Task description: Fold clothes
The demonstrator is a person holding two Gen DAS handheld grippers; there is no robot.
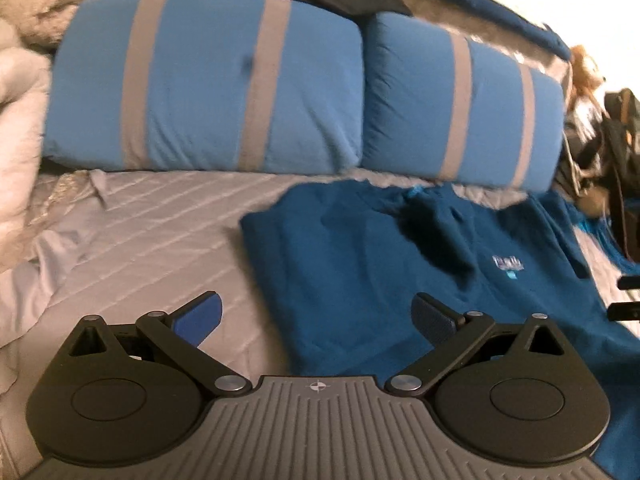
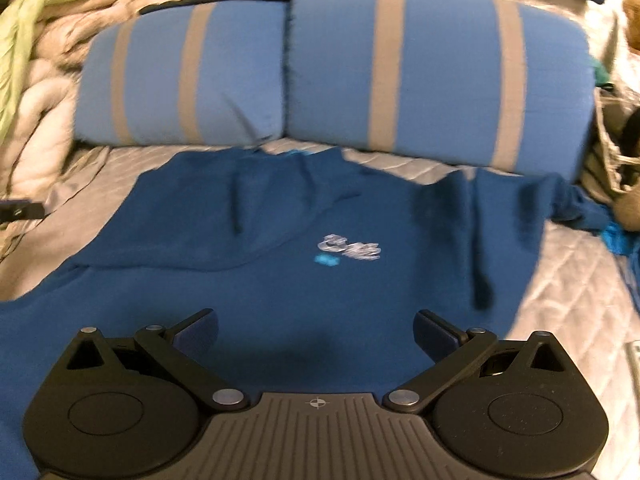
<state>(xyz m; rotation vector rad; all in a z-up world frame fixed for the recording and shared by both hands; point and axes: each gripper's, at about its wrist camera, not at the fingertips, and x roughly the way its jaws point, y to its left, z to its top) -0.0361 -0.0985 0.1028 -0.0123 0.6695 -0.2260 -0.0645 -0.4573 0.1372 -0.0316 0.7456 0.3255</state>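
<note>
Two grippers, left (image 1: 318, 314) and right (image 2: 316, 326), hover with jaws spread over a blue shirt (image 2: 280, 280) lying on a bed (image 1: 140, 232).

Left wrist view: sits low on the left hand-held gripper (image 1: 318, 314), facing 12 o'clock toward two striped pillows (image 1: 208, 80); the blue shirt (image 1: 360, 272) lies from centre to 3 o'clock, the bed's grey quilt (image 1: 140, 232) at 9 o'clock.
Right wrist view: sits low on the right hand-held gripper (image 2: 316, 332), facing 12 o'clock, close above the blue shirt (image 2: 280, 280), which fills the middle ground.
Shared: both views take in the shirt's chest logo (image 2: 349, 249), the pillows (image 2: 440, 72) and the quilt (image 2: 580, 280).
Sharpness: both are motion-blurred.
</note>
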